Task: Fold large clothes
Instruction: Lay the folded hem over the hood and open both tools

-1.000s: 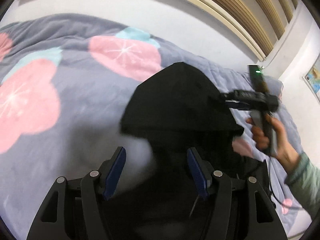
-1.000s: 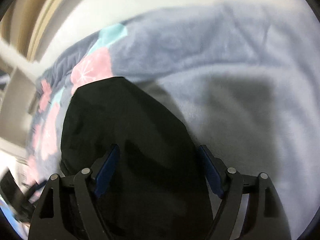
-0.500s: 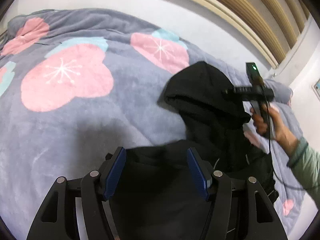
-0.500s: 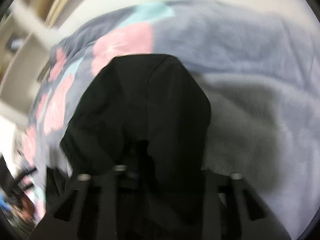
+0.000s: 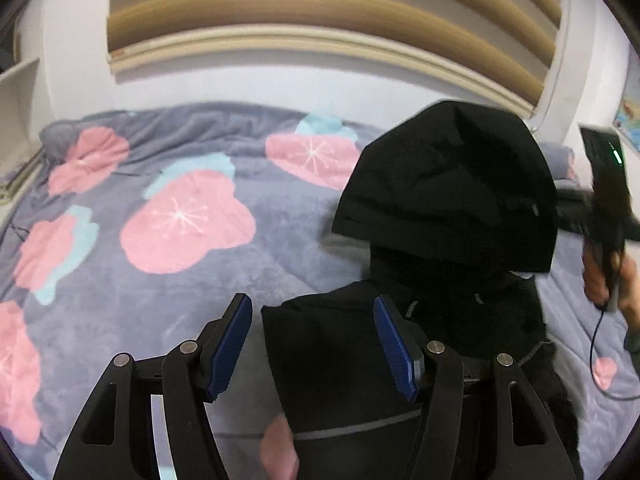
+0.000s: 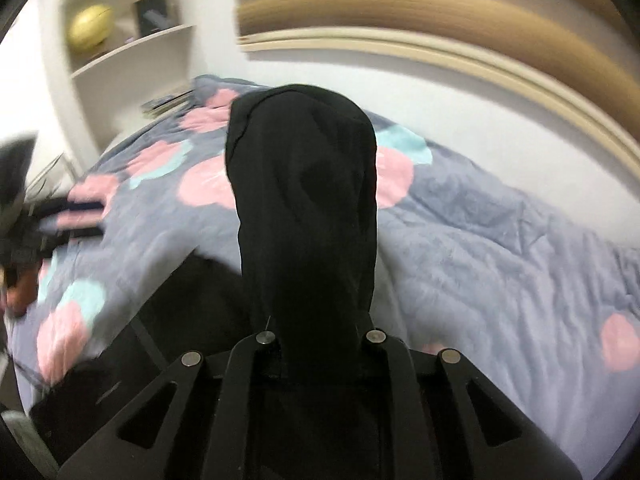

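Above the floral blanket point(image 5: 280, 248), the right gripper point(image 6: 320, 340) pinches a rumpled black hoodie point(image 6: 308, 208).

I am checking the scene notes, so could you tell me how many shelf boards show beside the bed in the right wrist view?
2: an upper shelf board bearing a yellow ball, and a lower shelf board. Others may lie out of frame.
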`<act>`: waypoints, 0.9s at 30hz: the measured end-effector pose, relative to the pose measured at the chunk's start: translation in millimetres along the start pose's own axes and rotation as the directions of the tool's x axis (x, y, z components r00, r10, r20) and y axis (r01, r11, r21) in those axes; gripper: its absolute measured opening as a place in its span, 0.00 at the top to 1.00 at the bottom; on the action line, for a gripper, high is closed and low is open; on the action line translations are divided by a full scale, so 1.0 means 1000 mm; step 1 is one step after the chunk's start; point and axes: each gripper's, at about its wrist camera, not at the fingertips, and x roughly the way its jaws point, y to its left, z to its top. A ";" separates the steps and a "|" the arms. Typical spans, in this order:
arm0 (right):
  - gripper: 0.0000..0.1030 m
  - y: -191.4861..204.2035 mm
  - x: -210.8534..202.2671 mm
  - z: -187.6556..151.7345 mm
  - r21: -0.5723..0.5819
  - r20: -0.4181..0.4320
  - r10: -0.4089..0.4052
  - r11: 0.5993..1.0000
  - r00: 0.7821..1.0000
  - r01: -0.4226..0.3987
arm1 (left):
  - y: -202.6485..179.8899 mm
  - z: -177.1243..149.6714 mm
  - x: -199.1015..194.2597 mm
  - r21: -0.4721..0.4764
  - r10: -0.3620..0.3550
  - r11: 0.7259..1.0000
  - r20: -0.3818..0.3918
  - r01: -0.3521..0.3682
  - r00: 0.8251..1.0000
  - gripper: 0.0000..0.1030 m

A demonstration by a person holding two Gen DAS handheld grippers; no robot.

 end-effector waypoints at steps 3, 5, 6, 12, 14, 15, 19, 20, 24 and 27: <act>0.85 0.047 -0.038 -0.029 -0.101 -0.012 -0.066 0.993 0.998 0.065 | -0.001 -0.003 -0.043 -0.008 -0.041 0.999 0.037 0.041 0.999 0.37; 0.85 0.074 -0.051 -0.055 -0.189 -0.036 -0.153 0.971 0.988 0.144 | -0.002 -0.007 -0.070 -0.009 -0.067 0.998 0.053 0.068 0.996 0.37; 0.85 0.084 -0.055 -0.068 -0.221 -0.056 -0.187 0.960 0.981 0.171 | -0.002 -0.010 -0.083 -0.004 -0.071 0.997 0.058 0.072 0.996 0.37; 0.81 0.102 -0.046 -0.157 -0.288 -0.257 -0.329 0.924 0.909 0.253 | -0.010 -0.034 -0.103 0.002 -0.148 0.989 -0.015 0.148 0.989 0.37; 0.77 0.103 -0.044 -0.181 -0.261 -0.333 -0.316 0.936 0.888 0.235 | -0.017 -0.042 -0.093 -0.011 -0.204 0.979 -0.056 0.204 0.977 0.37; 0.75 0.103 -0.046 -0.187 -0.240 -0.354 -0.306 0.943 0.884 0.230 | -0.022 -0.044 -0.083 -0.015 -0.227 0.974 -0.075 0.227 0.971 0.37; 0.53 0.101 -0.060 -0.194 -0.156 -0.401 -0.255 0.965 0.880 0.209 | -0.054 -0.040 -0.043 0.002 -0.285 0.958 -0.133 0.288 0.949 0.37; 0.49 0.100 -0.065 -0.195 -0.160 -0.397 -0.260 0.964 0.880 0.213 | -0.062 -0.038 -0.035 0.012 -0.297 0.953 -0.143 0.302 0.944 0.37; 0.43 0.097 -0.088 -0.181 -0.110 -0.359 -0.219 0.975 0.907 0.191 | -0.100 -0.027 -0.007 0.041 -0.352 0.930 -0.183 0.365 0.918 0.37; 0.43 0.085 -0.101 -0.161 0.006 -0.288 -0.156 0.986 0.945 0.164 | -0.119 -0.019 0.009 0.065 -0.365 0.921 -0.206 0.385 0.908 0.37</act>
